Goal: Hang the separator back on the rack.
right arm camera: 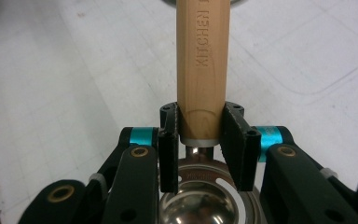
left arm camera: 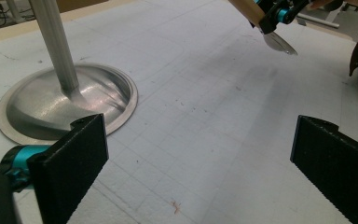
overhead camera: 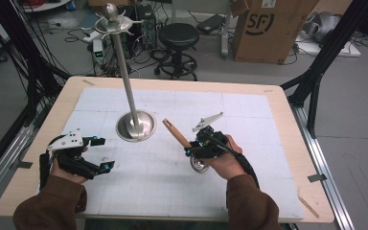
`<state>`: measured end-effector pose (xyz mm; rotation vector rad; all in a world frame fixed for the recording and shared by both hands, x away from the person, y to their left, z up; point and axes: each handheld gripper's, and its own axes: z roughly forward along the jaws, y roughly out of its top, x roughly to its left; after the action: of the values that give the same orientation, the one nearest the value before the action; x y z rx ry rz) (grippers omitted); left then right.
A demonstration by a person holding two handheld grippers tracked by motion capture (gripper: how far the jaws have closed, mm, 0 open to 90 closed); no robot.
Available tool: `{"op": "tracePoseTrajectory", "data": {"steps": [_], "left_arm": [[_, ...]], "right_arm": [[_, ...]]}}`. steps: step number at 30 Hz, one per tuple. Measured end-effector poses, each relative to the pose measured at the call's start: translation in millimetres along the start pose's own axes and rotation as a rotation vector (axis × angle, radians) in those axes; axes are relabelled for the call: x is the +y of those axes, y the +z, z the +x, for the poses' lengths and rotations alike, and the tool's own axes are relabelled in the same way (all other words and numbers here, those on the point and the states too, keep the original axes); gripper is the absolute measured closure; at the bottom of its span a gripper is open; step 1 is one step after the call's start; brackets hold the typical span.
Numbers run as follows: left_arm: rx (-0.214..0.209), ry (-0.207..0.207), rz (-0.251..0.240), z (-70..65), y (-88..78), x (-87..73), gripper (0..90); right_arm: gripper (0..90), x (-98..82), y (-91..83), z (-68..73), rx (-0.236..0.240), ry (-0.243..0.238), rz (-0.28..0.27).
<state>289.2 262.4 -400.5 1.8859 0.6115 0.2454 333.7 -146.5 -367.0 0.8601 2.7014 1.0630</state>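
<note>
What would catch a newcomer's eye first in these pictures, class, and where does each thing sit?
First, the tall metal stand, rising from its round domed base left of the centre of the white-covered table. Next, the right hand-held gripper, jaws clamped on the wooden handle of a metal ladle, held in front of the stand and to its right, handle angled up towards it. The left hand-held gripper waits open near the base.

stand (overhead camera: 135, 125): upright on white mat (overhead camera: 230, 110) | stool (overhead camera: 178, 36), cardboard box (overhead camera: 268, 28): on floor beyond table (overhead camera: 287, 120)
</note>
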Motion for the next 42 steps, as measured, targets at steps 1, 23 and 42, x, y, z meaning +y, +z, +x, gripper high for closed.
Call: {"op": "tracePoseTrajectory", "data": {"steps": [1, 23, 42], "left_arm": [[0.000, 0.001, 0.002, 0.0, -0.1, 0.0, 4.5], [-0.004, 0.002, -0.001, -0.1, 0.2, 0.0, 4.5], [-0.004, -0.002, -0.002, 0.3, 0.0, 0.1, 4.5]], "right_arm": [[69.1, 0.1, -1.8, 0.4, 0.005, -0.002, -0.013], [69.0, 11.4, -35.1, 1.7, 0.099, -0.054, -0.233], [69.0, 51.6, -66.3, 2.7, 0.085, -0.119, -0.302]]}}
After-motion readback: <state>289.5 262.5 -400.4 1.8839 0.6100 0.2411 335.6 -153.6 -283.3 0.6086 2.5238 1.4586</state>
